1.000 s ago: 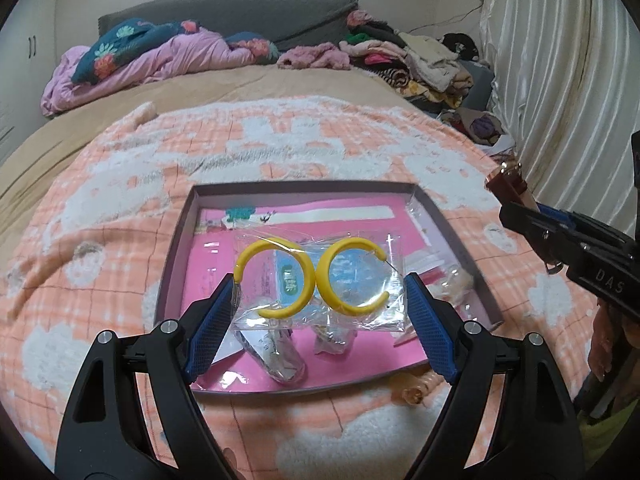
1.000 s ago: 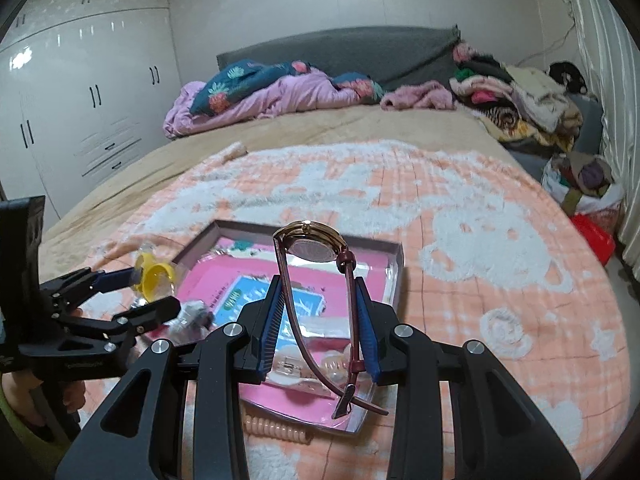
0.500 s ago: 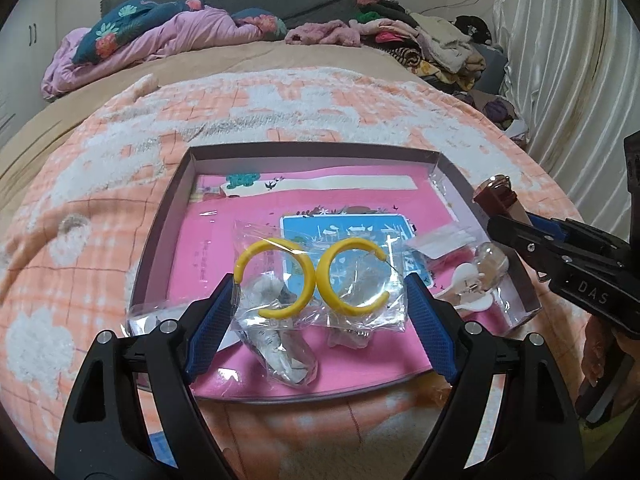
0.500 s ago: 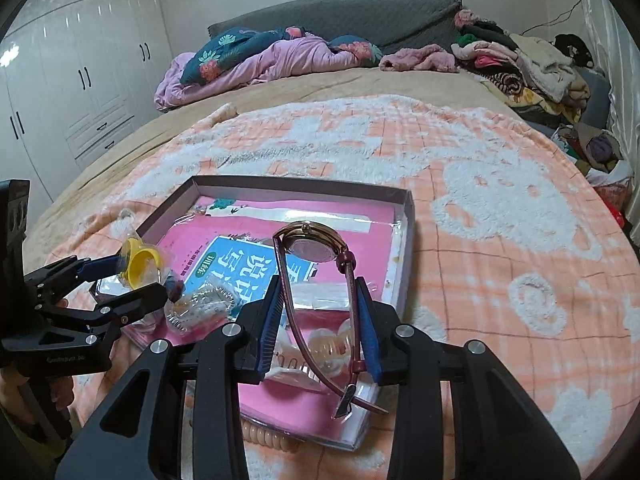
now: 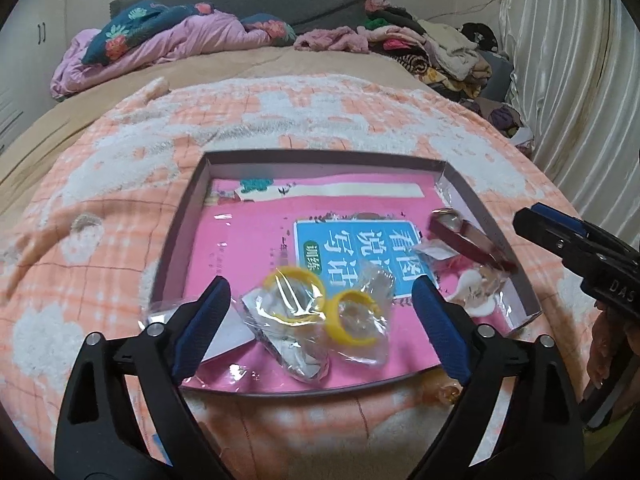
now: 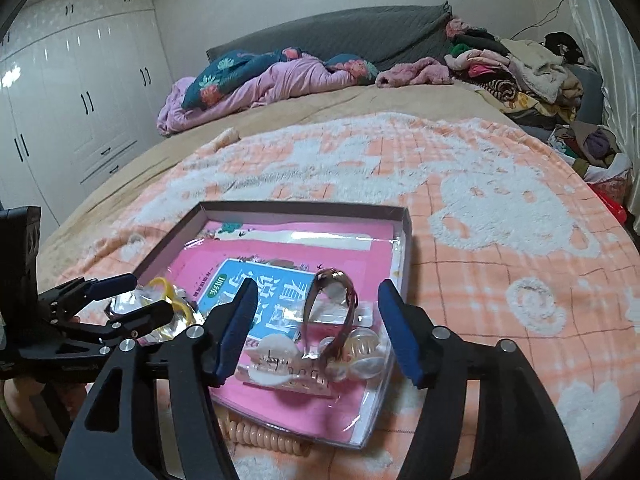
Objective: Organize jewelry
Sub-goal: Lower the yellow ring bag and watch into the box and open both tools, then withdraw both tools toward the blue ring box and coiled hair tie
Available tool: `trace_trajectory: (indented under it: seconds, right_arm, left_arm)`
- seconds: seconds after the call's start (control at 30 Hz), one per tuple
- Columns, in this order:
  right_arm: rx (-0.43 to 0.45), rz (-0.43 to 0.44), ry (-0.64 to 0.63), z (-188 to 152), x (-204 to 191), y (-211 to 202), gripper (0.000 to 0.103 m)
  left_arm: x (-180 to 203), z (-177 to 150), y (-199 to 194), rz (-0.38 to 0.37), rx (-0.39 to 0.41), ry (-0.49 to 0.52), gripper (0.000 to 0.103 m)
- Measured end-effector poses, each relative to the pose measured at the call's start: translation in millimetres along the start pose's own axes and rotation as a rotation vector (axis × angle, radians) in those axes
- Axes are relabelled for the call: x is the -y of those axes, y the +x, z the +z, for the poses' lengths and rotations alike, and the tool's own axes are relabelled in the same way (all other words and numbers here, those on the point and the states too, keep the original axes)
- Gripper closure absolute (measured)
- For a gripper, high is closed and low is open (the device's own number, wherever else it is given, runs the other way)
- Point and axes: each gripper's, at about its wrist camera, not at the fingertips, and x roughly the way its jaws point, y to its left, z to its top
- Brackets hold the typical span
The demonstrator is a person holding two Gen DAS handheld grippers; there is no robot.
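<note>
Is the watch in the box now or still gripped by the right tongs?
In the box: the watch lies on packets inside the box, between the open right tongs.

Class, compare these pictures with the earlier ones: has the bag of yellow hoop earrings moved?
Yes. The bag of yellow hoop earrings has left the left gripper, now open, and dropped into the tray, lying tilted on the pink book by the near edge.

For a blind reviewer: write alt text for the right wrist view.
Open right tongs hover over a watch lying in a shallow box on a peach blanket. The left tongs, also open, flank bagged yellow earrings.
</note>
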Motion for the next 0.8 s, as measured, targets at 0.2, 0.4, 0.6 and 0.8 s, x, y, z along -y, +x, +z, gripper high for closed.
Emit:
trace_trajectory:
  seconds: [0.2, 0.4, 0.6, 0.8]
  right_arm:
    - [0.065, 0.008, 0.011, 4, -2, -32, 0.024]
    - [0.113, 0.024, 0.01, 5, -10, -63, 0.014]
    - [0.143, 0.035, -0.007, 1, -22, -89, 0.009]
    - [0.153, 0.043, -0.023, -7, -36, -105, 0.009]
  left_arm:
    - [0, 6, -23, 0.006, 0.05, -0.006, 0.01]
    - [0, 8, -53, 0.007, 0.101, -0.023, 0.009]
    - [-3, 3, -77, 0.013, 0.129, -0.031, 0.009]
    - [-12, -6, -98, 0.047, 0.156, -0.03, 0.009]
